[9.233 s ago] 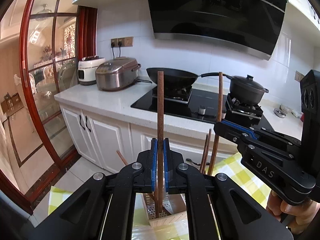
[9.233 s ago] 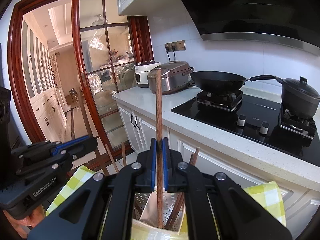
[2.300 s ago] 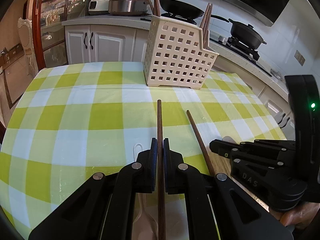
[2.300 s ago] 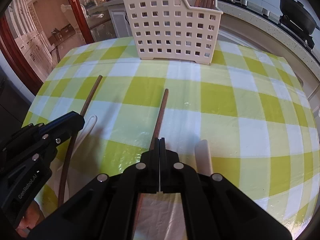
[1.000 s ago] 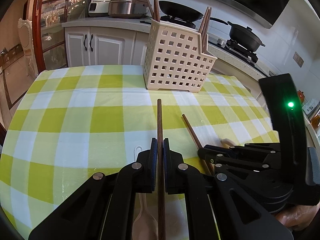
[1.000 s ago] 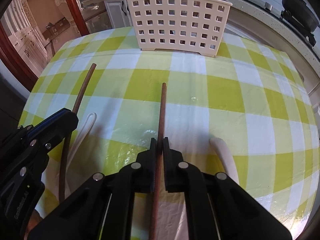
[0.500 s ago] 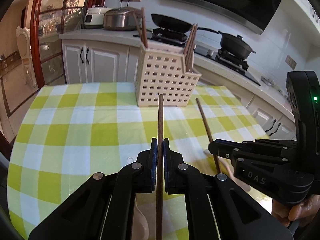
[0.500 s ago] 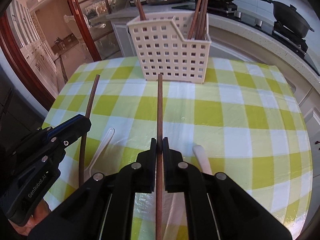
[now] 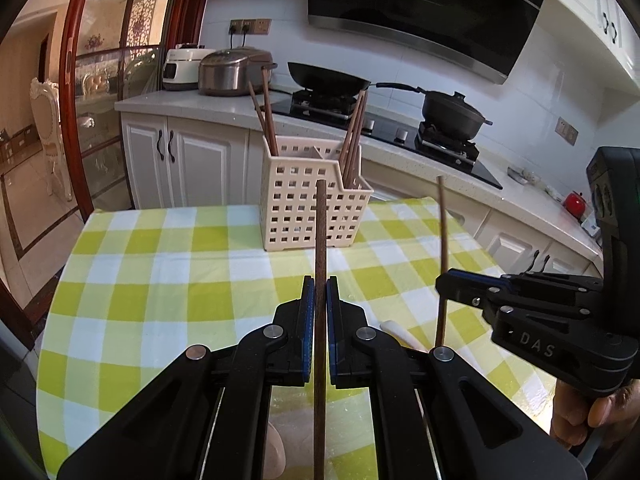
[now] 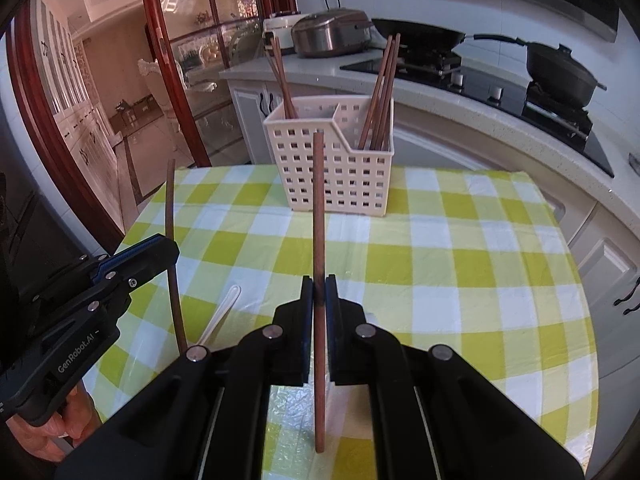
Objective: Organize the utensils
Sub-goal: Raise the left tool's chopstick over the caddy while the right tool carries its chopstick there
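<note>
My left gripper (image 9: 319, 286) is shut on a dark wooden chopstick (image 9: 320, 240) that stands upright above the checked tablecloth. My right gripper (image 10: 319, 285) is shut on another wooden chopstick (image 10: 318, 200), also upright; it shows in the left wrist view (image 9: 441, 248) to the right. A cream perforated utensil basket (image 9: 308, 204) stands at the far side of the table, with chopsticks in its left and right compartments. It also shows in the right wrist view (image 10: 340, 160). Both grippers are held up, short of the basket.
A white spoon (image 10: 222, 314) lies on the green and white tablecloth (image 10: 460, 264) on the left, and another white utensil (image 9: 400, 334) lies near my right gripper. Behind the table are white cabinets, a rice cooker (image 9: 234, 74), a wok (image 9: 326, 78) and a pot (image 9: 454, 116).
Both grippers have lifted their chopsticks off the cloth and tilted them upright. The view has risen, and the basket now sits lower and farther in the frames.
</note>
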